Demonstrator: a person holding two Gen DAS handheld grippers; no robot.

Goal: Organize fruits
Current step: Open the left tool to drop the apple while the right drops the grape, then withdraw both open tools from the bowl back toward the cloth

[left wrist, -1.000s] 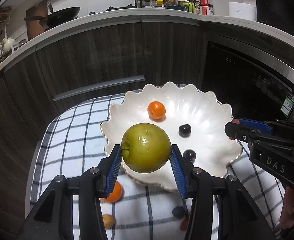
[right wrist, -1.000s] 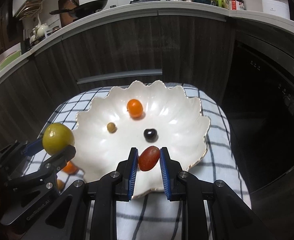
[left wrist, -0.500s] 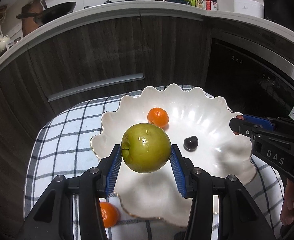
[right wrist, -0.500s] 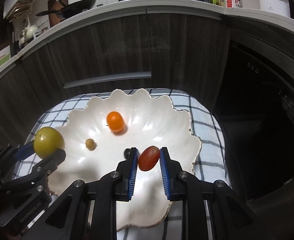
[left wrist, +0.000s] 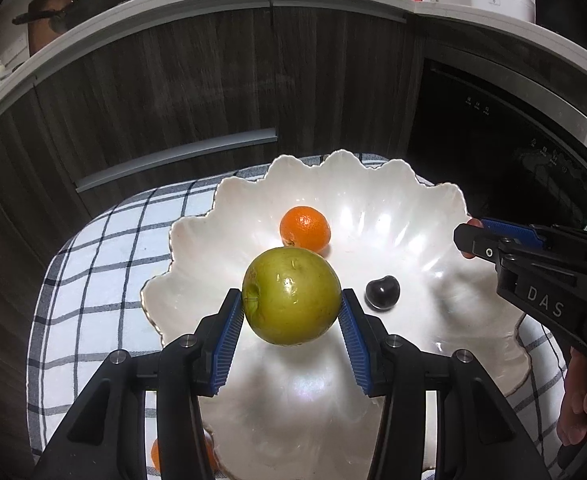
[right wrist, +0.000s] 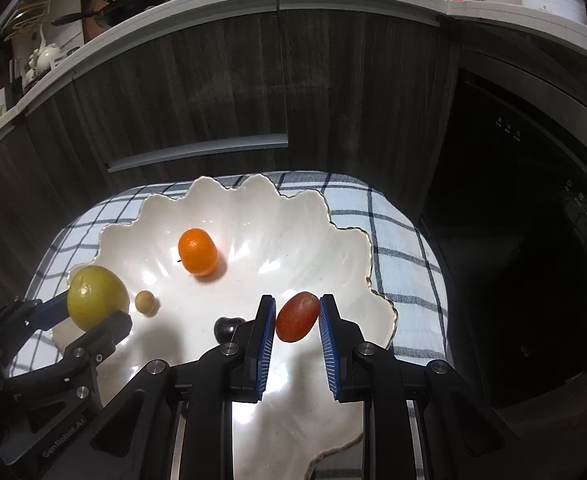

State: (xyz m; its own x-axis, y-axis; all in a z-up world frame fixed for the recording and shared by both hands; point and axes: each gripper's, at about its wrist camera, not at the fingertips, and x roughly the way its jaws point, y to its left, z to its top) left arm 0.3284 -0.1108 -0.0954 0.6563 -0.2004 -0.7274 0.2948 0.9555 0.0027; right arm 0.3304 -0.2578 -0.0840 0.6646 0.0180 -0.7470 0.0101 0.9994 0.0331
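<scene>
Green apple (left wrist: 291, 296): round, yellow-green, glossy, stem dimple facing 9 o'clock; pinched by the left gripper (left wrist: 291, 320) above the bowl
Red grape (right wrist: 297, 317): oval, clamped in the right gripper (right wrist: 296, 322) over the bowl's 4 o'clock rim
Scalloped white bowl (left wrist: 373, 184): holds a small orange (left wrist: 304, 229), a dark cherry (left wrist: 382, 293), a tan longan (right wrist: 146, 302)
Checked cloth (left wrist: 93, 264): under the bowl, another orange fruit (left wrist: 155, 454) at 7 o'clock

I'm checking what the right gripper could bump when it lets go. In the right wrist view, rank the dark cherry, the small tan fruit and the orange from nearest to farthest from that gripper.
From the right gripper:
1. Dark cherry, just left of its left finger, in the plate.
2. Small tan fruit, farther left.
3. Orange, up and left, toward the plate's back.
</scene>
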